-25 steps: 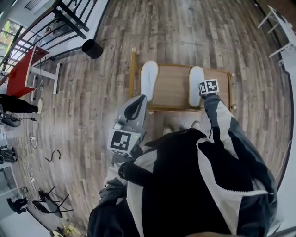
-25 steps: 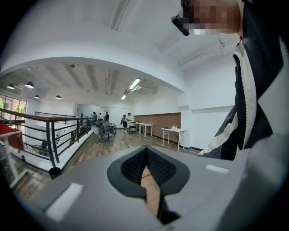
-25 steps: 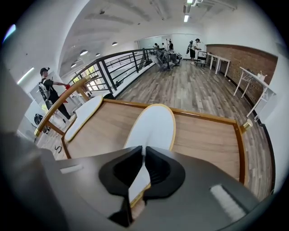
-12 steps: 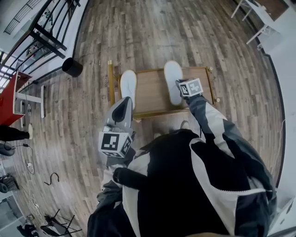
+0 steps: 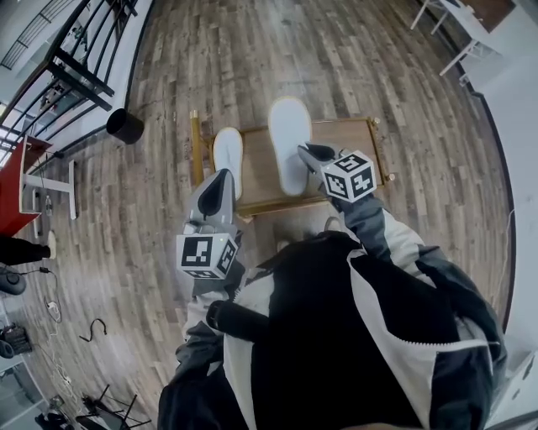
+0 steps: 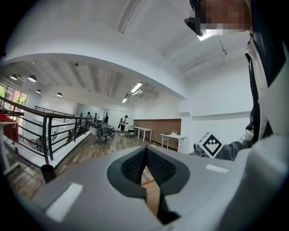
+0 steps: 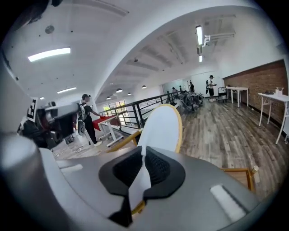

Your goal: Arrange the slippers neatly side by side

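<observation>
Two white slippers are over a low wooden table (image 5: pixel 353 138). The left slipper (image 5: pixel 228 154) lies flat near the table's left end. My right gripper (image 5: pixel 305 152) is shut on the heel edge of the right slipper (image 5: pixel 288 147), which hangs raised and tilted close beside the left one. In the right gripper view the white, yellow-rimmed slipper (image 7: pixel 162 128) runs up from the closed right gripper (image 7: pixel 142 155). My left gripper (image 5: pixel 220 190) hovers at the table's near left corner, shut and empty; the left gripper view shows the left gripper (image 6: pixel 146 154) with pads pressed together.
A black bin (image 5: pixel 124 126) stands on the plank floor left of the table, beside a railing (image 5: pixel 80 71). A red table (image 5: pixel 13 172) is at far left, white tables (image 5: pixel 458 25) at top right. The person's feet (image 5: pixel 333 225) are just before the table.
The right gripper has carried its slipper leftward off the table's right side, raised, until it is close beside the left slipper. The left gripper has barely moved.
</observation>
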`<state>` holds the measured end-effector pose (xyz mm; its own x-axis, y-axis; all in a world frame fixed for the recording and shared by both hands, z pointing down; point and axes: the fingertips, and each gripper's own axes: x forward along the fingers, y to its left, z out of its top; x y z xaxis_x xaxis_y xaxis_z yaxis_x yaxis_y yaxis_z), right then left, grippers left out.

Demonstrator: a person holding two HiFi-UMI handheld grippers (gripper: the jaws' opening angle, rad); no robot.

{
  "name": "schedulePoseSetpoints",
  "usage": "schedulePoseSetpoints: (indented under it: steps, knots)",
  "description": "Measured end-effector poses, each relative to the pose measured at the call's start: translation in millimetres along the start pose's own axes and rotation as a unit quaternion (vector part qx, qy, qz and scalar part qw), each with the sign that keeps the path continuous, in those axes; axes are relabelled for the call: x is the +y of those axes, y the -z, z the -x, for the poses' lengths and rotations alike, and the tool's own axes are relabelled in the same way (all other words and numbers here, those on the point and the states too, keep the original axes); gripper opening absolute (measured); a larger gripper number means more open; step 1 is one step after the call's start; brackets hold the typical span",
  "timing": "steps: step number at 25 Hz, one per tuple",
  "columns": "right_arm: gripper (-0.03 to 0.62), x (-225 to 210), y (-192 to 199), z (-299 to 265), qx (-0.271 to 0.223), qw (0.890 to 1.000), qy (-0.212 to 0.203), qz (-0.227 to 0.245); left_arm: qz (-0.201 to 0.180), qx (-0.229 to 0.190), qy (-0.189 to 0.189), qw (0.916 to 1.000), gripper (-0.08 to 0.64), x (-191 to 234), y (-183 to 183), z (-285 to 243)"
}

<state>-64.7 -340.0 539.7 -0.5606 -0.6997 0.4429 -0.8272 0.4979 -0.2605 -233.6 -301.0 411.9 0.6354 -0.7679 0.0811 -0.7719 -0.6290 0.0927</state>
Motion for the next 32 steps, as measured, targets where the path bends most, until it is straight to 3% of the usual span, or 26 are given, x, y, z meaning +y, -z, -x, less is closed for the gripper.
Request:
schedulePoseSetpoints:
  steps: [8,16,23,32]
  knots:
    - [0.025,72,-24,38,-0.057,0.997,-0.044,0.030,0.018,-0.002,-0.017,0.9997,0.014,11,8,7]
    - [0.025,80,-23,24,-0.049,0.996,-0.058,0.050,0.040,0.000,-0.033,0.9986,0.014,25,16,16]
    - [0.025,68,0,-11,-0.011,0.997,-0.051,0.051,0.050,0.007,-0.041,0.9979,0.014,26,22,23]
    - [0.025,38,52,-99,0.066,0.997,-0.032,0.037,0.051,0.016,-0.070,0.9961,0.014,38,29,42]
